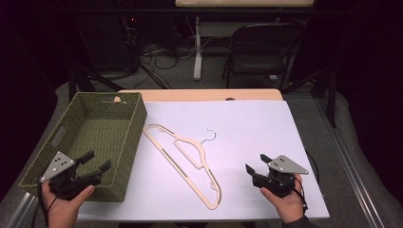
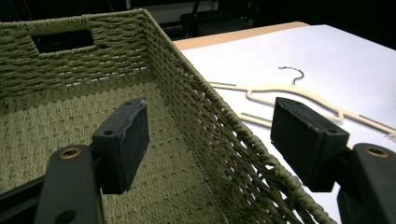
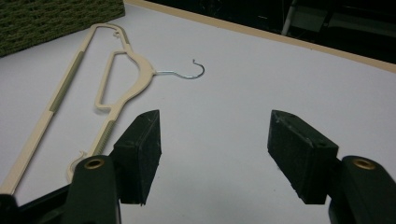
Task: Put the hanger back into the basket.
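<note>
A cream plastic hanger (image 1: 187, 161) with a metal hook (image 1: 209, 135) lies flat on the white sheet (image 1: 247, 128), just right of a green woven basket (image 1: 124, 142). My left gripper (image 1: 95, 161) hovers open above the basket's near right corner, nothing between its jaws. In the left gripper view the basket's right wall (image 2: 224, 140) runs between the open jaws, and the hanger (image 2: 289, 91) lies beyond. My right gripper (image 1: 256, 164) stands open over the sheet, right of the hanger. Its own view shows the hanger (image 3: 119, 79) ahead to the left, hook (image 3: 194, 72) pointing right.
The basket (image 2: 56, 140) is empty, with a handle slot (image 2: 63, 39) in its far wall. A wooden table edge (image 1: 204, 95) shows behind the sheet. A dark folding chair (image 1: 259, 50) and a white table leg (image 1: 197, 47) stand on the floor beyond.
</note>
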Available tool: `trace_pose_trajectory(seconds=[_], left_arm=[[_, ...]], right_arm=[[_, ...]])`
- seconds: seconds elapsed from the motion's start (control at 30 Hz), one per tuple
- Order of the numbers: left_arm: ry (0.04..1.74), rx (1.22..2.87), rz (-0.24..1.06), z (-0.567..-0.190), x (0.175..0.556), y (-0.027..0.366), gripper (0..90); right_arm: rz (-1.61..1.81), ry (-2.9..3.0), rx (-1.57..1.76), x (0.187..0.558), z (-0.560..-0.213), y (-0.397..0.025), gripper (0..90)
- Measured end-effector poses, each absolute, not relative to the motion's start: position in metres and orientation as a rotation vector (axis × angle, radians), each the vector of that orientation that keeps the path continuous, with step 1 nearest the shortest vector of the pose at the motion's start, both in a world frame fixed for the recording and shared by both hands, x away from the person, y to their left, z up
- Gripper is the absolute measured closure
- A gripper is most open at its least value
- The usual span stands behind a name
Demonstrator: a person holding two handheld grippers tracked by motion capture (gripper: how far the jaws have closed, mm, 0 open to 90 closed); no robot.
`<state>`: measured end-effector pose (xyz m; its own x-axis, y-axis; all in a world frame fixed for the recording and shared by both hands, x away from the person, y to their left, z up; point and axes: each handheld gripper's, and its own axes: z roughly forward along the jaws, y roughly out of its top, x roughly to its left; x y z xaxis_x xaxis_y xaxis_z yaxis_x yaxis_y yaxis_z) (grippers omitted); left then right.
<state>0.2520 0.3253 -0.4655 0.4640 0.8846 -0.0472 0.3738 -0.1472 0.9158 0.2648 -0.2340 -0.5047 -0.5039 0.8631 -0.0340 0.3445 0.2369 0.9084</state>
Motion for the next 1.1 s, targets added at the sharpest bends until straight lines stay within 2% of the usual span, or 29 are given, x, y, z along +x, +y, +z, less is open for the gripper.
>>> trace_pose_trajectory(seconds=[0.13,0.2,0.7,0.73,0.93,1.0,1.03,1.1], left_arm=[[1.081,1.732,0.657,-0.463,0.253,0.327,28.2],[1.089,1.731,0.656,-0.463,0.254,0.328,28.1],[1.098,1.762,0.631,-0.445,0.263,0.326,25.0],[1.096,1.76,0.634,-0.441,0.265,0.325,23.9],[1.107,1.754,0.628,-0.434,0.273,0.324,22.8],[1.114,1.753,0.617,-0.433,0.276,0.325,22.2],[1.119,1.756,0.608,-0.432,0.278,0.325,20.5],[1.126,1.762,0.604,-0.431,0.281,0.325,19.8]], right_arm=[[1.216,1.982,1.12,0.267,-0.504,-0.235,35.3],[1.219,2.014,1.145,0.27,-0.501,-0.235,41.4],[1.012,2.248,1.153,0.298,-0.463,-0.217,45.7],[0.986,2.272,1.151,0.305,-0.456,-0.214,42.7],[0.902,2.311,1.236,0.319,-0.447,-0.205,38.3],[0.869,2.337,1.259,0.326,-0.445,-0.2,34.5],[0.84,2.366,1.274,0.331,-0.444,-0.195,28.7],[0.82,2.382,1.275,0.336,-0.445,-0.191,27.9]])
